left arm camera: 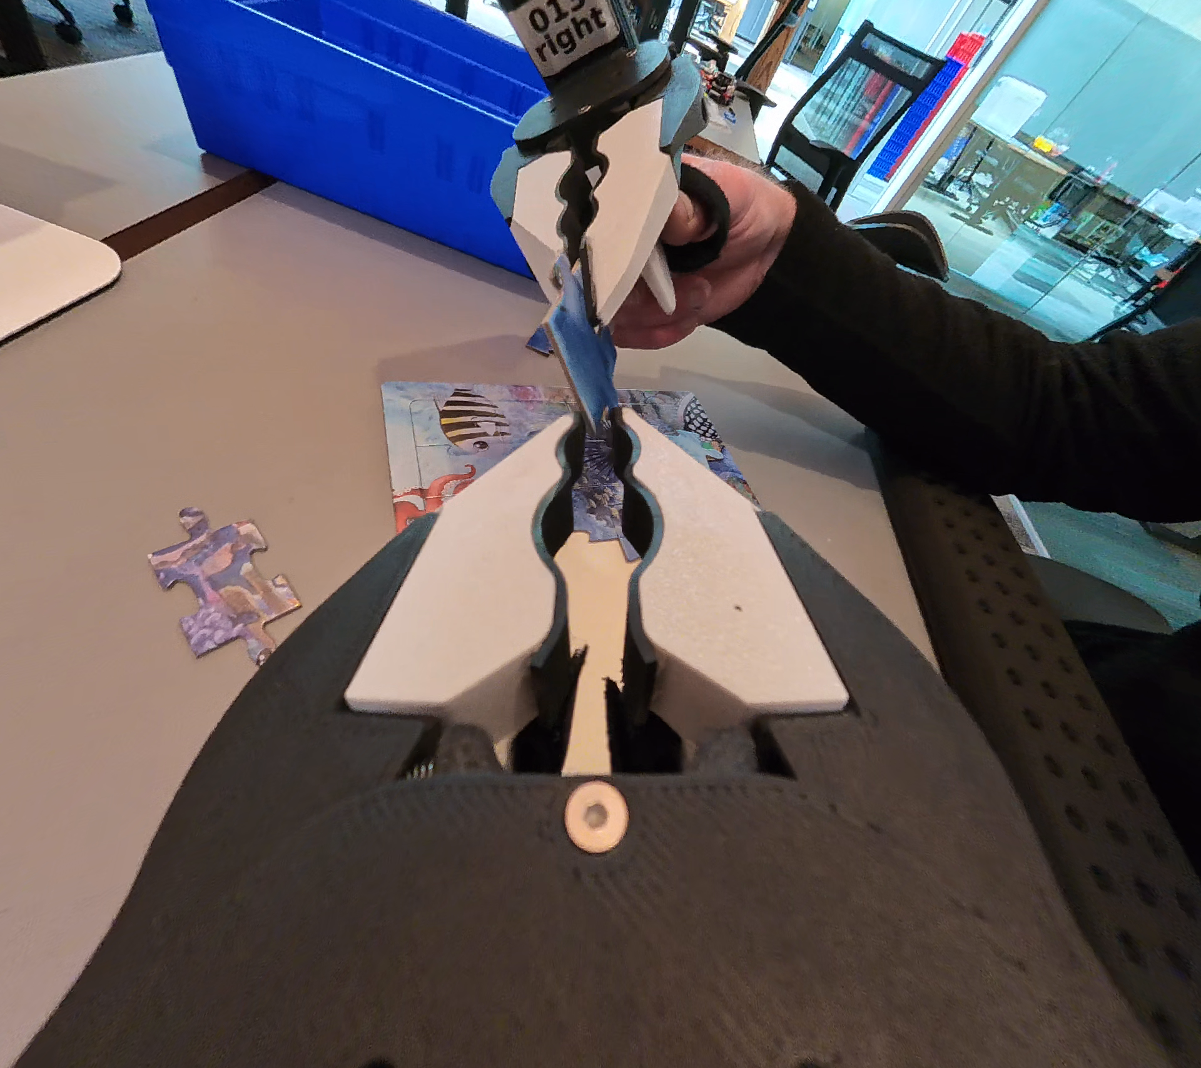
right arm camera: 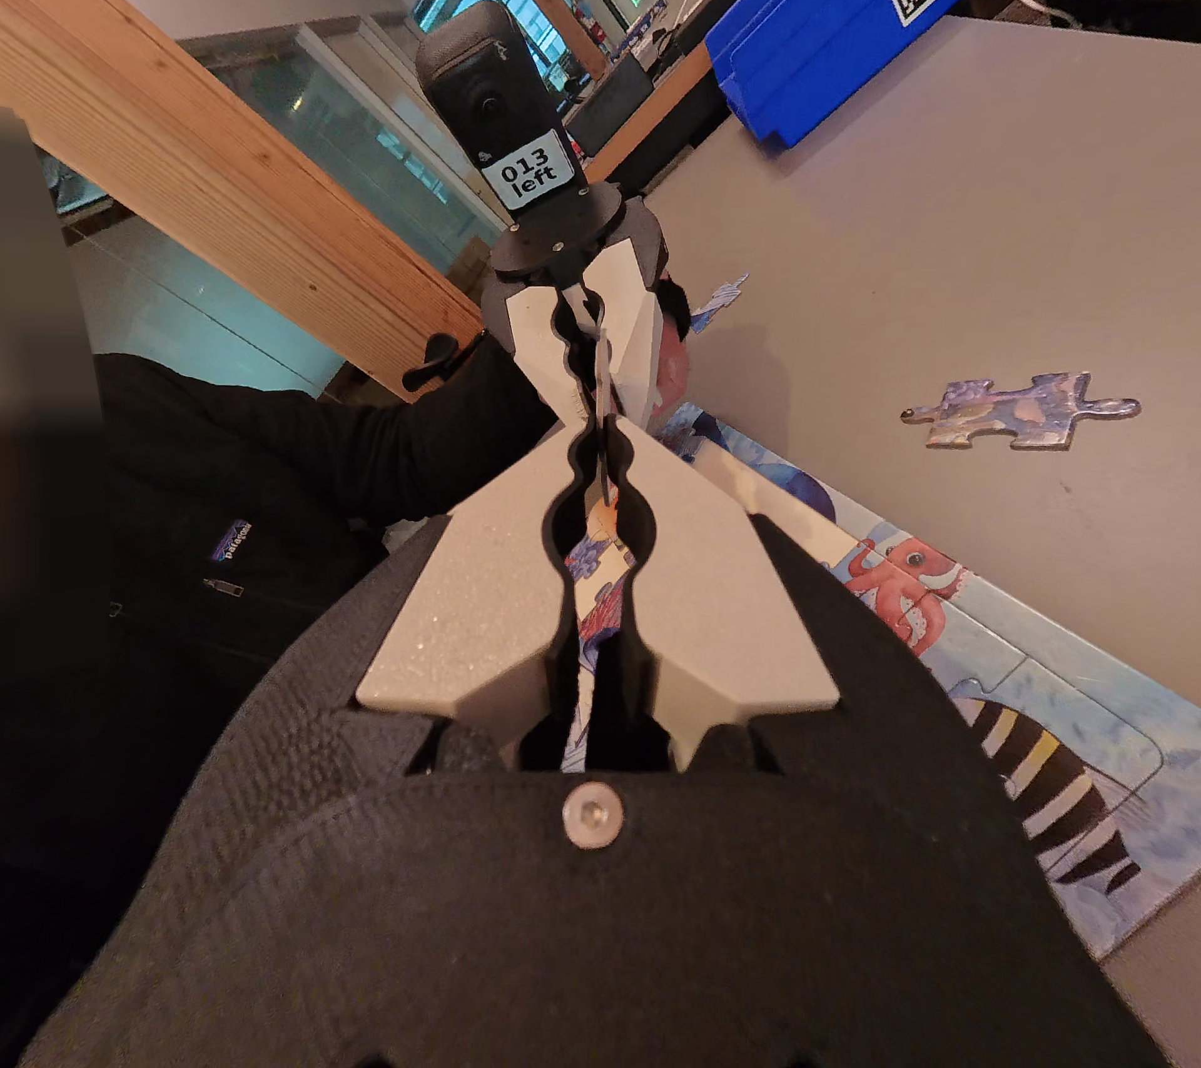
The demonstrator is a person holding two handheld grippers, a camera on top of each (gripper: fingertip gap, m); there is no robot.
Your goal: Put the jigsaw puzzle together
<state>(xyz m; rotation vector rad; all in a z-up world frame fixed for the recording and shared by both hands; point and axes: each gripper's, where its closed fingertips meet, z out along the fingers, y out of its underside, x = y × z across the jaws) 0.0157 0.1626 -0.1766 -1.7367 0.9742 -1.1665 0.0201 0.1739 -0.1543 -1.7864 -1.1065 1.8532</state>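
A blue jigsaw piece hangs in the air above the partly built puzzle board. My right gripper comes down from above and is shut on the piece's upper end. In the right wrist view the piece shows edge-on, pinched between the right gripper's pads. My left gripper faces it tip to tip. The piece's lower end stands between its pads, which are slightly apart and do not press on it. The left gripper also shows in the right wrist view.
A purple loose piece lies on the grey table left of the board, and a small blue piece lies behind it. A blue bin stands at the back. A black perforated chair is at the right edge.
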